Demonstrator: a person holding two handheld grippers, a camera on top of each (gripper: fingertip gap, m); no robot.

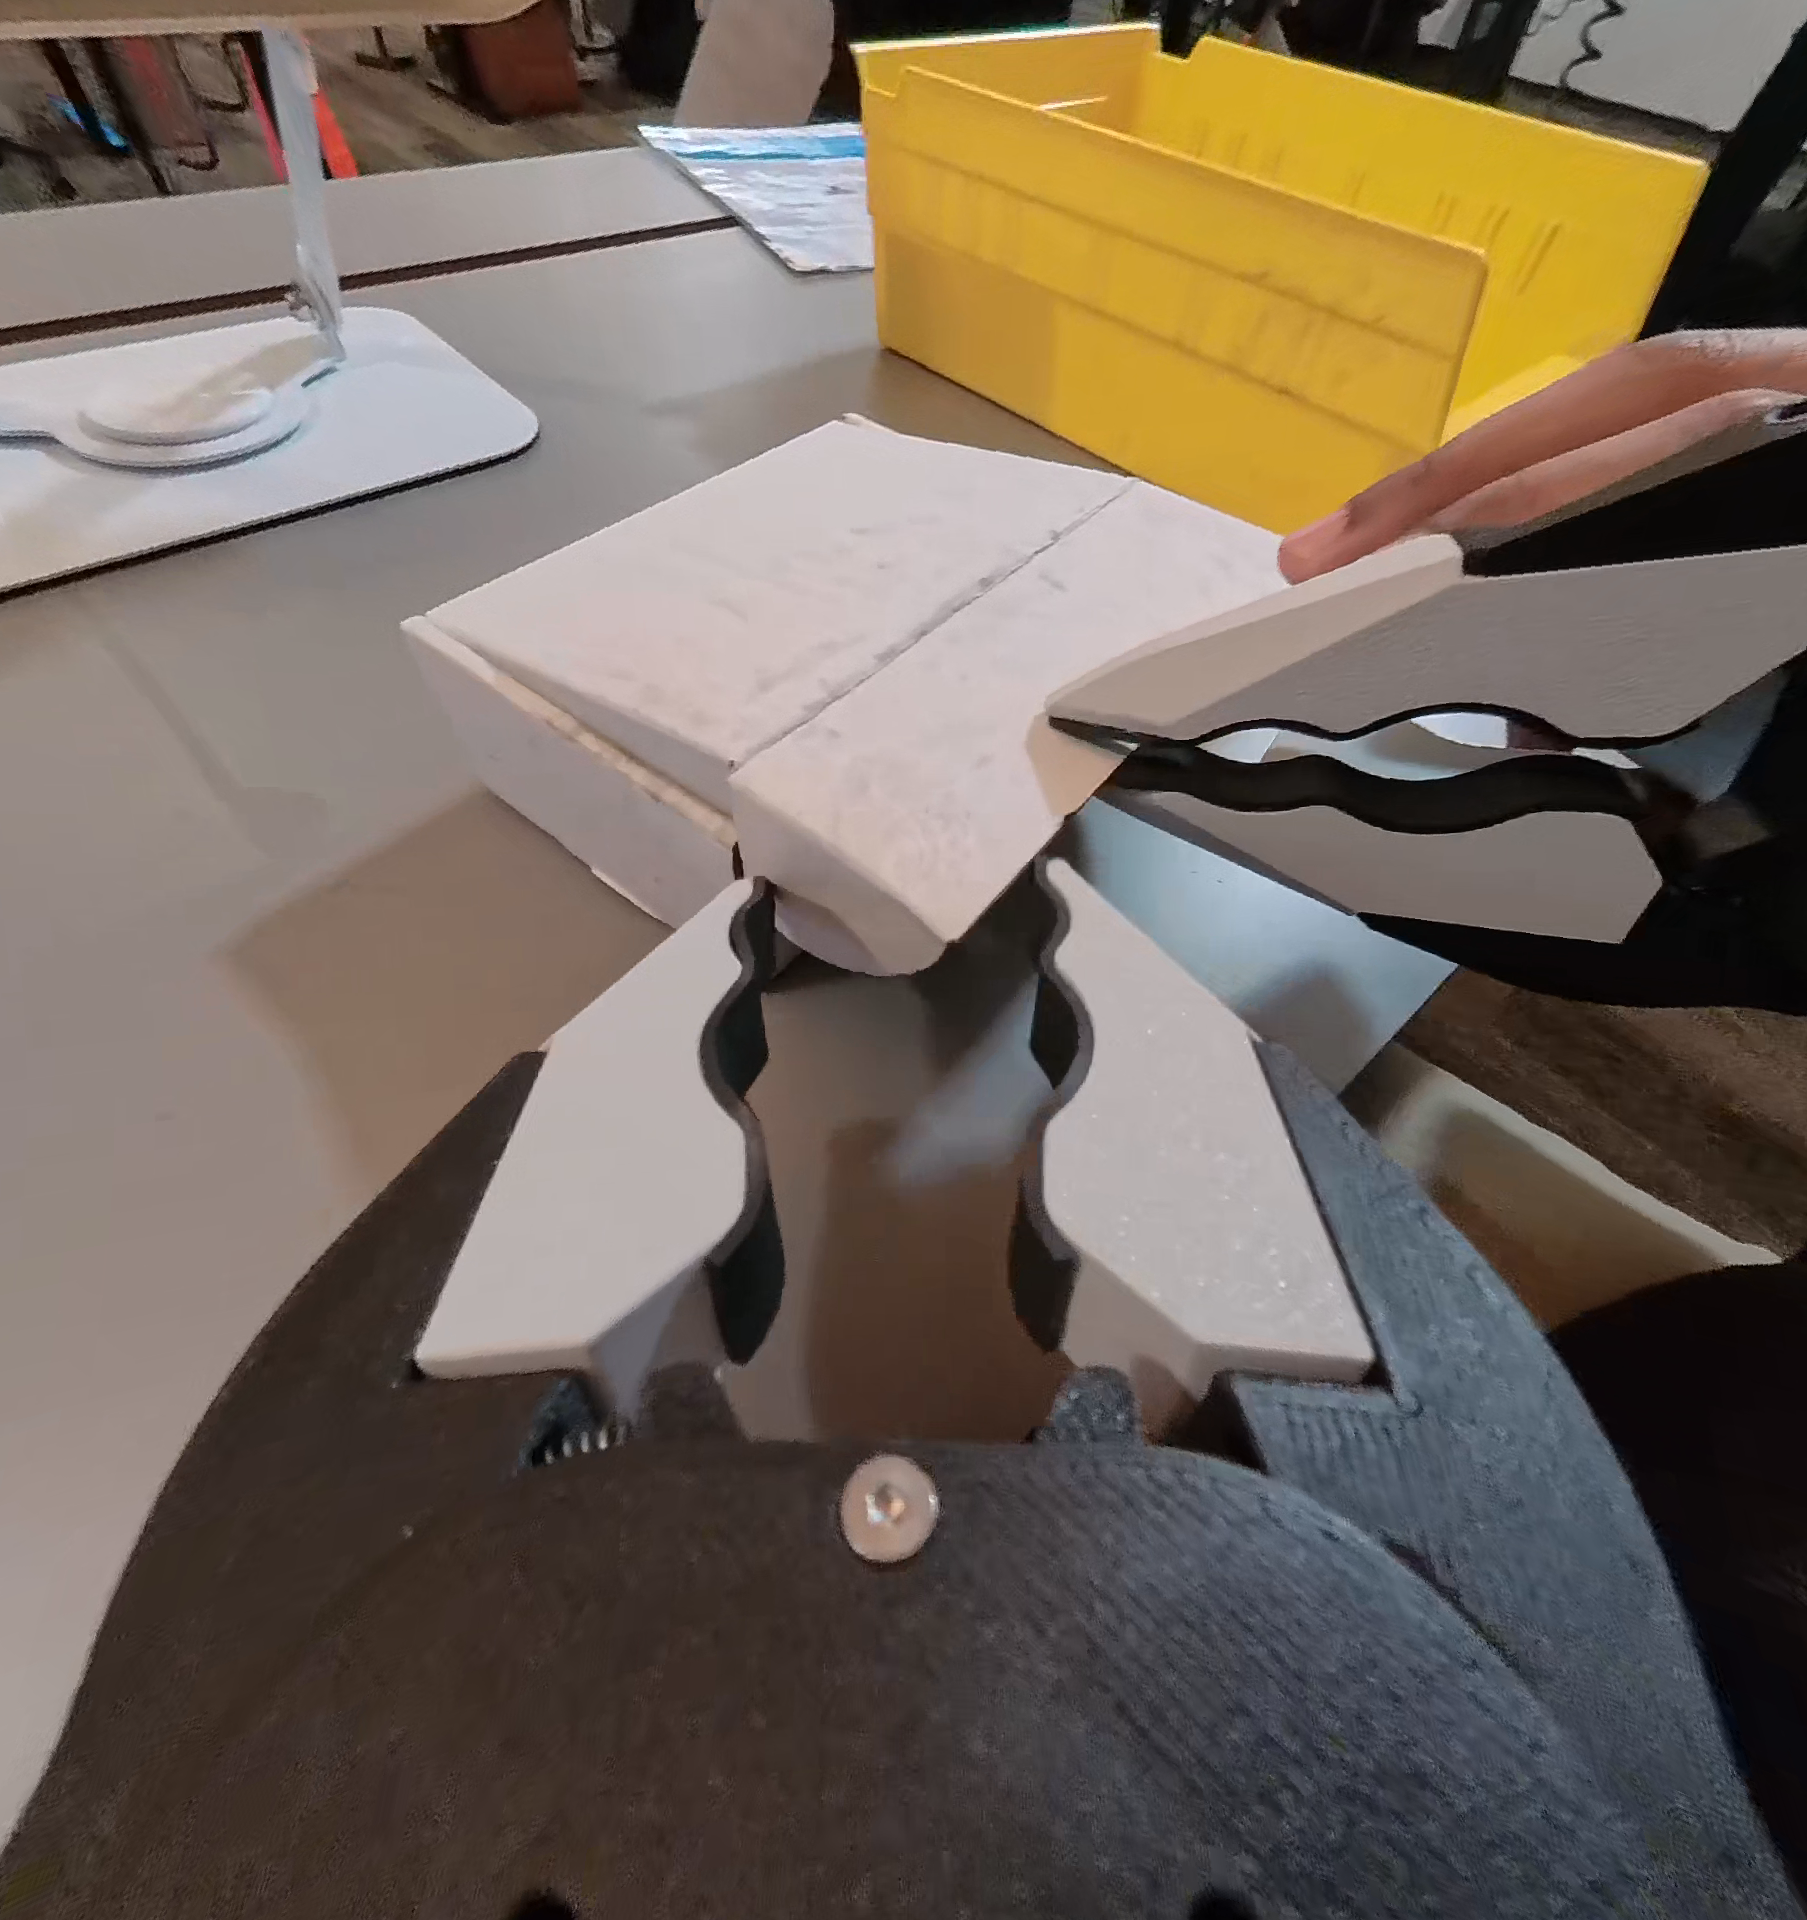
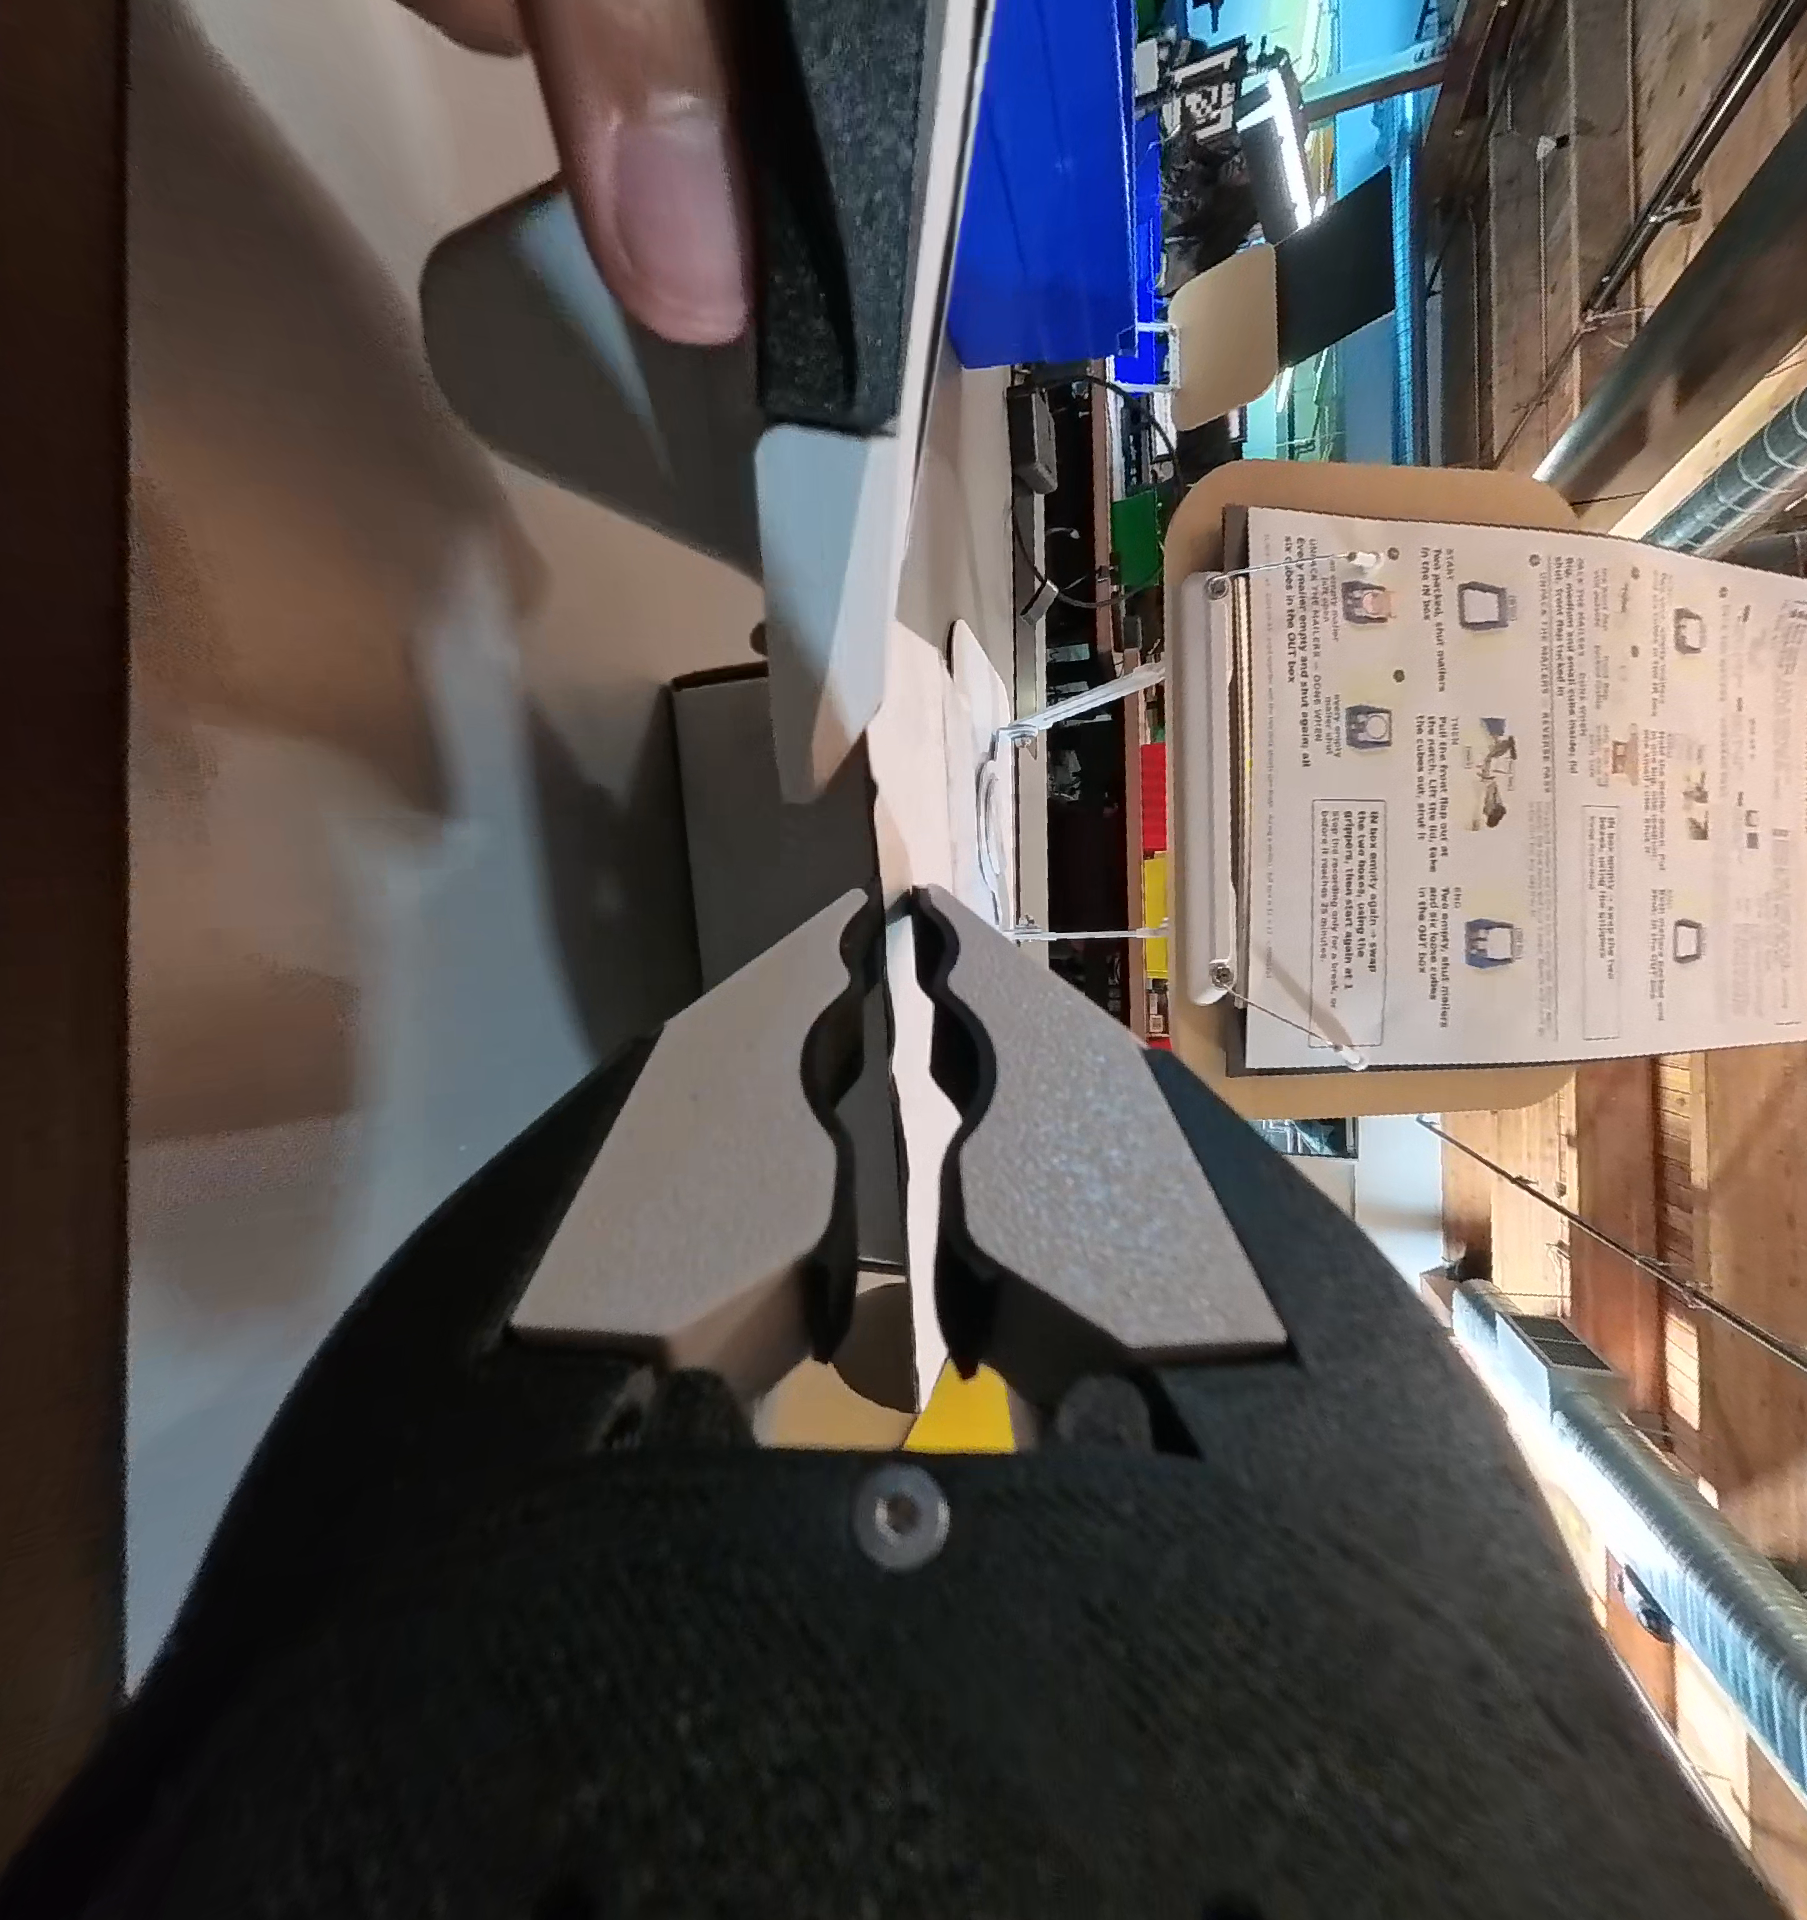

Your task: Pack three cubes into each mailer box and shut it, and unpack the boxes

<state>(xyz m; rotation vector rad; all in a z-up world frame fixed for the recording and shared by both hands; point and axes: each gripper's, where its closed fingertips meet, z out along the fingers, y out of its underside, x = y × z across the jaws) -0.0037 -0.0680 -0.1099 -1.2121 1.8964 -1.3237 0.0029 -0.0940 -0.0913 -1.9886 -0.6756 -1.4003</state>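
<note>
Risk, flap slip: right claw pinches only the corner of the front flap; a pull off-line from the fold could let the thin card slide out of the tips, or crease or tear.
Risk, box drag: mailer box sits unbraced on the desk; if the flap is still tucked tight, a tug may drag or tip the whole box rather than free the flap.
Risk, collision: left claw has its tips right under the same flap; the two claws are close enough to knock each other.
Left claw state: spread partway, nothing between the fingers; flap edge lies just ahead of and above the tips.
Right claw state: narrow, nipped onto the flap's right corner; in its own view the right claw has a white card edge running between the fingers.
Box position: directly ahead of the left claw, lid down but front flap lifted out toward the claw; to the left of the right claw.
Cubes: none visible; whether any are inside the box cannot be told.
Beyond the box: yellow bin ahead and right of the left claw, near the box.
Step, as judged: likely working the front flap, opening or closing unclear.
</note>
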